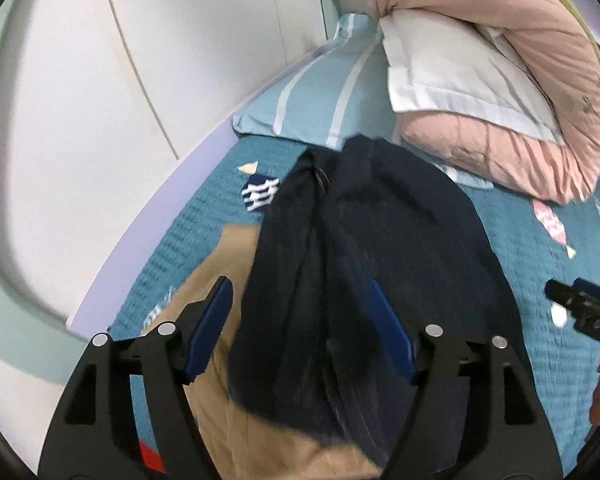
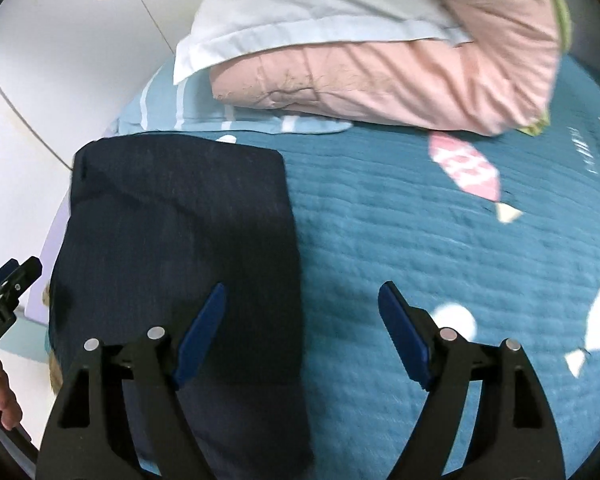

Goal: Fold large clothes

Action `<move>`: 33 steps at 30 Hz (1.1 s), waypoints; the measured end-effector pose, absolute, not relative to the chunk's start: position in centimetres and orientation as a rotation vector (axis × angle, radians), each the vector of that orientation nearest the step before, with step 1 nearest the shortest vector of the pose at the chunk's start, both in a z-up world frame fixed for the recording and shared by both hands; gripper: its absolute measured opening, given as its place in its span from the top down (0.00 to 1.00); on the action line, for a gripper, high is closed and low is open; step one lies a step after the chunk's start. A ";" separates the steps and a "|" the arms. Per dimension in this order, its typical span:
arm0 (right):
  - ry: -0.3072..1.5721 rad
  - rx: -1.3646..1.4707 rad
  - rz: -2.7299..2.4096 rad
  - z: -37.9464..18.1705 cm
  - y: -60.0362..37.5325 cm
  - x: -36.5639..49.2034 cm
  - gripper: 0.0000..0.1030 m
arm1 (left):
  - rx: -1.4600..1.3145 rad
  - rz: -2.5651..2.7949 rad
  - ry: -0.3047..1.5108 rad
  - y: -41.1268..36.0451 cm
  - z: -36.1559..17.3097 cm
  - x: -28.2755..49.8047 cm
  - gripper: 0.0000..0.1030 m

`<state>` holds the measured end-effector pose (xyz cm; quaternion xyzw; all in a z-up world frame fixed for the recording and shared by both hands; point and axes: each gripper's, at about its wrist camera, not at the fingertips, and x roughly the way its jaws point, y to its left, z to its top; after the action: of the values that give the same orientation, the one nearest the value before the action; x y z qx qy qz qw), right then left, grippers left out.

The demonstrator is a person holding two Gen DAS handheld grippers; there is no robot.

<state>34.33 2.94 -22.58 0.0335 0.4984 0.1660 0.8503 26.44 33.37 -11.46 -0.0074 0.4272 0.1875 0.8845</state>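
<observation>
The folded dark navy woven garment point(image 2: 180, 248) lies on the teal quilted bedspread point(image 2: 420, 260) with its long axis running away from both grippers, directly between the wide-spread fingers of the left gripper point(image 1: 300, 320), while the right gripper point(image 2: 302, 320) (equally wide, holding nothing) straddles its right edge.

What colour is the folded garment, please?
Dark navy garment, clearest in the right wrist view.

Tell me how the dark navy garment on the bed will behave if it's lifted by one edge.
The dark navy garment would probably droop and unfold, since its folds look soft. It likely won't slide freely on the quilted teal bedspread. It seems fairly weighty, lying flat in thick layers.
</observation>
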 end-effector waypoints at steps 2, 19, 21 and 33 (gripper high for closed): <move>1.046 0.055 0.365 -22.0 2.5 32.6 0.27 | -0.037 0.388 0.895 32.4 -11.4 24.9 0.31; 0.844 -0.002 0.329 -13.3 -1.0 14.9 0.17 | -0.059 0.384 0.780 23.7 -7.0 10.4 0.20; 0.793 0.022 0.312 -12.1 -1.8 13.3 0.17 | -0.062 0.394 0.758 23.0 -6.2 9.1 0.16; 0.621 0.031 0.186 -7.2 -6.0 7.0 0.16 | -0.012 0.359 0.623 18.0 -1.8 3.0 0.12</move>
<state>7.00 -5.99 -7.24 0.0151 0.3053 0.0914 0.9477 2.98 17.99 -1.76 -0.0059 0.3049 0.1755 0.9361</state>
